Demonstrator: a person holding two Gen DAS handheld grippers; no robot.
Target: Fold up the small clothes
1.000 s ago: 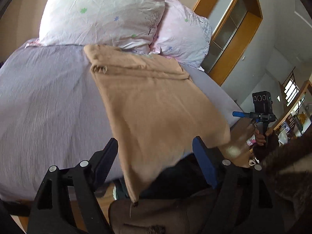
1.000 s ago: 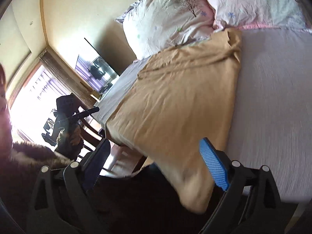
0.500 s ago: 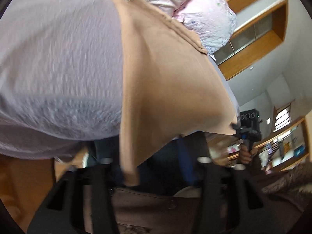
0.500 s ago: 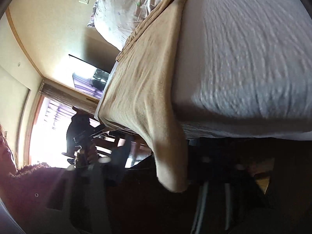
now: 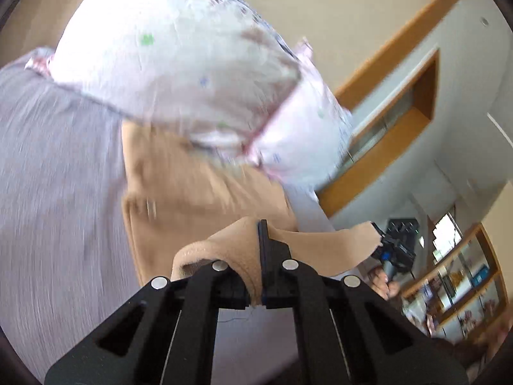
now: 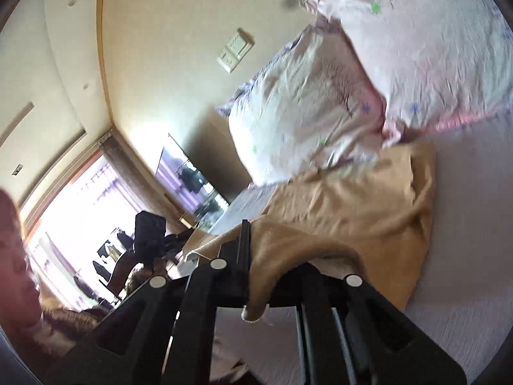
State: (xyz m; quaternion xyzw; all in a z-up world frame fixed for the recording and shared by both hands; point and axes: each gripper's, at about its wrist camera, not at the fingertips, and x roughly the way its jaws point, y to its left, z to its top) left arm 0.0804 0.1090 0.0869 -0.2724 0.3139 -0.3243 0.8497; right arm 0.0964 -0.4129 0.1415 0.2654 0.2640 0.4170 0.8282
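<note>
A tan garment [image 5: 198, 199] lies on the lavender bed sheet [image 5: 54, 211], its far end against the pillows. My left gripper [image 5: 261, 234] is shut on the garment's near left corner, which drapes over the fingers. My right gripper [image 6: 247, 234] is shut on the near right corner of the same garment [image 6: 346, 205]. The held near edge is lifted above the bed and stretches between both grippers. The right gripper also shows in the left wrist view [image 5: 378, 234], at the far corner of that edge.
Two floral pillows [image 5: 179, 61] lie at the head of the bed, also in the right wrist view [image 6: 320, 96]. A wooden-framed alcove [image 5: 391, 141] is on the right wall. A window [image 6: 80, 221] and a screen [image 6: 189, 186] are to the left.
Both grippers have closed on the garment's hanging near corners and lifted them up over the bed toward the pillows. The views swung from the bed's edge up to the pillows.
</note>
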